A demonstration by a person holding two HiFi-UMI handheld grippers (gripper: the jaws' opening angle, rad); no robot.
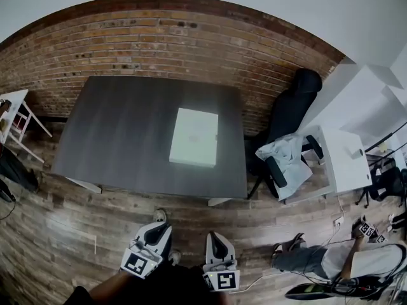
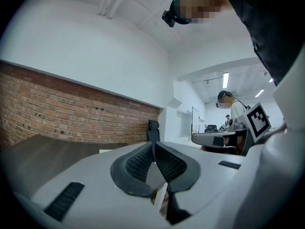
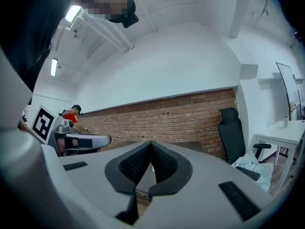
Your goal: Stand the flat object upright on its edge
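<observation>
the flat white object [image 1: 194, 136] lies face down on the dark grey tabletop [image 1: 121, 138], right of its middle in the head view. it is a smooth, pale rectangle; whether it is a closed box or a solid slab i cannot tell. the tabletop is matte and rectangular. behind it runs a red-brown brick wall [image 1: 159, 37], and below it is a floor of wood planks [image 1: 57, 234]. a black office chair [image 1: 294, 103] stands just beside the tabletop's right edge, with crumpled white fabric [image 1: 287, 157] on its seat.

the left hand-held gripper [image 1: 157, 229] and the right hand-held gripper [image 1: 215, 239] hang over the floor on the near side of the tabletop, well apart from the object. both are pale grey plastic with black ribbed pads [image 2: 136, 165]. in each gripper view the jaws are together with nothing between them. each carries a cube with black-and-white square markers [image 1: 137, 264].
</observation>
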